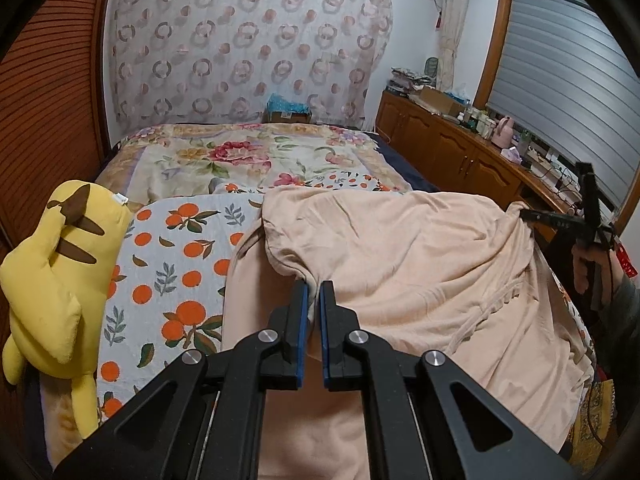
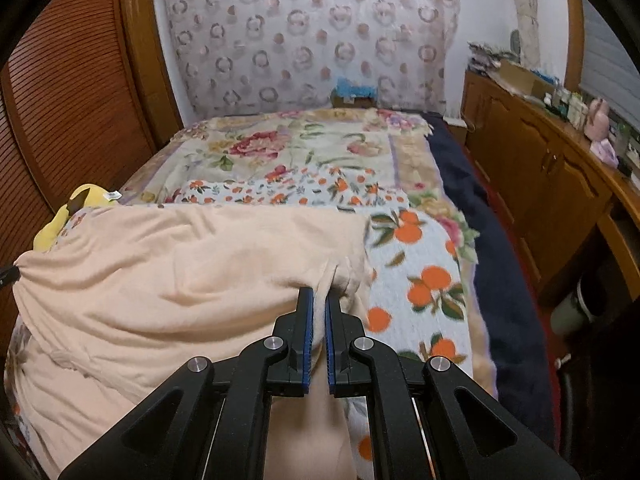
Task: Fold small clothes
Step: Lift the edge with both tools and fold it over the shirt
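Note:
A pale peach garment lies spread over the bed, its far edge lifted off the cover. My left gripper is shut on a bunched corner of that cloth at its left end. In the right wrist view the same peach garment stretches leftward, and my right gripper is shut on its right corner, cloth squeezed between the blue pads. The right gripper also shows at the right of the left wrist view, pinching the cloth's far corner, with a person's hand behind it.
An orange-print blanket covers the near bed, a floral quilt lies beyond. A yellow plush toy sits at the bed's left edge. A wooden cabinet with clutter runs along the right, a slatted wooden door on the left.

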Action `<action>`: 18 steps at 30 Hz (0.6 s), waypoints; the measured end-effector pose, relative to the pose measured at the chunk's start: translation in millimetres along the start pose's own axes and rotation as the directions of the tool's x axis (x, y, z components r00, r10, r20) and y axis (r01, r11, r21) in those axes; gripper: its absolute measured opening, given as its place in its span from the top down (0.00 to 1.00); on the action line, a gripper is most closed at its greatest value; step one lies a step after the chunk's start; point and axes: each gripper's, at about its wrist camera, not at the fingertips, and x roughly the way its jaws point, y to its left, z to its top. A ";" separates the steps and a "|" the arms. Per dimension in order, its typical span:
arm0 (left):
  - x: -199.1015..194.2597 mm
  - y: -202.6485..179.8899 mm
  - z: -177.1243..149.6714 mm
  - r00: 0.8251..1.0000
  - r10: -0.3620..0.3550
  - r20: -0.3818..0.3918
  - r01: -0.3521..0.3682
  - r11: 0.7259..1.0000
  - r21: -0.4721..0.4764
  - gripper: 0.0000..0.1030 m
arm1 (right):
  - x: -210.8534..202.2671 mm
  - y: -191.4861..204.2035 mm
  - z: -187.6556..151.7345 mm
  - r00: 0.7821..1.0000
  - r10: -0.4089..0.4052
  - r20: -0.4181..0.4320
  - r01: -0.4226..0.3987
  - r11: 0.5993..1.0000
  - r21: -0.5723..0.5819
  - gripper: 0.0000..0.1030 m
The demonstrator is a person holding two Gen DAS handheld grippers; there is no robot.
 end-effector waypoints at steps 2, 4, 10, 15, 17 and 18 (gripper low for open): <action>-4.2 -1.1 0.4 1.000 -0.005 0.014 0.005 1.000 -0.001 0.94 | -10.0 11.7 3.5 0.999 0.010 0.053 -0.008 0.999 -0.038 0.96; -14.3 -1.7 2.0 0.999 -0.024 0.041 0.024 1.000 -0.008 0.94 | -24.5 16.5 1.9 0.994 0.016 0.108 -0.010 0.998 -0.062 0.96; -59.5 -10.3 1.6 0.992 -0.060 0.111 0.059 0.998 0.016 0.94 | -90.6 30.1 -11.2 0.970 0.058 0.237 -0.037 0.995 -0.091 0.96; -100.8 -10.4 -10.0 0.986 -0.077 0.146 0.073 0.997 0.032 0.94 | -134.2 23.5 -52.6 0.965 0.086 0.249 -0.063 0.993 -0.096 0.96; -115.5 -10.8 -15.7 0.985 -0.079 0.156 0.074 0.997 0.038 0.94 | -143.6 21.2 -69.3 0.969 0.087 0.230 -0.067 0.993 -0.092 0.96; -122.2 -10.1 -19.3 0.984 -0.080 0.157 0.075 0.997 0.036 0.94 | -149.6 20.1 -77.6 0.972 0.088 0.220 -0.070 0.994 -0.090 0.96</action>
